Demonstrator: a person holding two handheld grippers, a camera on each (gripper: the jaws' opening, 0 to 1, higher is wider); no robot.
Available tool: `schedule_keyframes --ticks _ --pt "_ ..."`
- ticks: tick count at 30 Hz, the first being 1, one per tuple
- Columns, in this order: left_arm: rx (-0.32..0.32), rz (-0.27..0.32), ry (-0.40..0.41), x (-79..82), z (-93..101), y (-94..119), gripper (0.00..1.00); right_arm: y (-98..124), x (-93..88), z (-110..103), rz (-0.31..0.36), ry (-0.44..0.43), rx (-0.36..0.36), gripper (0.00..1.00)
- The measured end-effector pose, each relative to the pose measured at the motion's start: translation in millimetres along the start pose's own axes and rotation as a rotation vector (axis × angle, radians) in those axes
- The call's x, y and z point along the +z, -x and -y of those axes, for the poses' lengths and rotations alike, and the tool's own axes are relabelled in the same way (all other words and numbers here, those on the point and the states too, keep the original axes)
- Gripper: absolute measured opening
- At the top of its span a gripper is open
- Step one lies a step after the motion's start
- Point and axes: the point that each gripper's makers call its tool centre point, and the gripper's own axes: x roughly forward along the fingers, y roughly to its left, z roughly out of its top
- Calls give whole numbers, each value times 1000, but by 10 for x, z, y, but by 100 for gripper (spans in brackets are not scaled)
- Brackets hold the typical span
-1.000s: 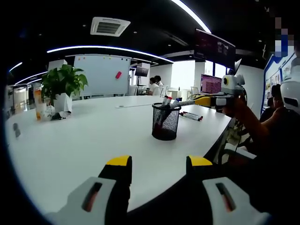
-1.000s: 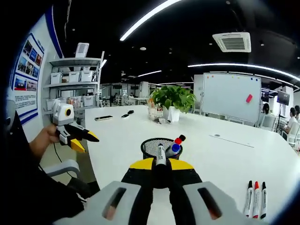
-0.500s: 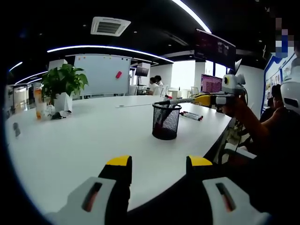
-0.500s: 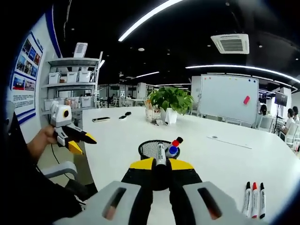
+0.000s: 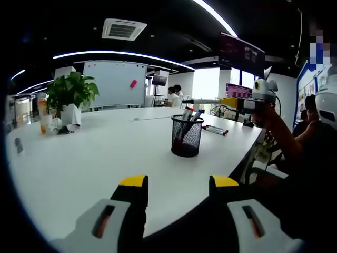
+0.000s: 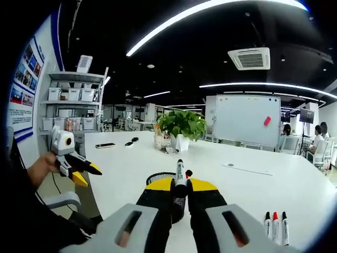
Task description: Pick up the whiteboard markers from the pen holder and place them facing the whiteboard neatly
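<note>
The right hand-held gripper (image 6: 180,185) has its jaws pressed together on a whiteboard marker (image 6: 179,175), which stands up between the yellow tips with its cap end pointing away from the camera. Just behind the jaws, the black mesh pen holder (image 6: 164,178) stands on the white tabletop (image 6: 231,184), and a red cap (image 6: 188,173) shows beside the held marker. In the left gripper view the pen holder (image 5: 186,136) stands upright near the middle of the tabletop (image 5: 95,158) with some markers (image 5: 190,114) sticking out of it, and the right hand-held gripper (image 5: 210,101) is above and to the right of it, holding the marker level. Three markers (image 6: 275,227) lie side by side on the tabletop at the lower right of the right gripper view. The left hand-held gripper (image 5: 178,185) has its jaws spread apart and holds nothing. A whiteboard (image 6: 246,120) stands at the far end of the tabletop, and a potted plant (image 6: 181,129) stands on the tabletop.
</note>
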Motion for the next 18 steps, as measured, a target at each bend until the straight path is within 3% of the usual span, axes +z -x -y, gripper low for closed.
schedule_keyframes --ticks 18 --pt "1 1 -3 12 11 3 48 72 -49 153 -17 -8 -38 13"
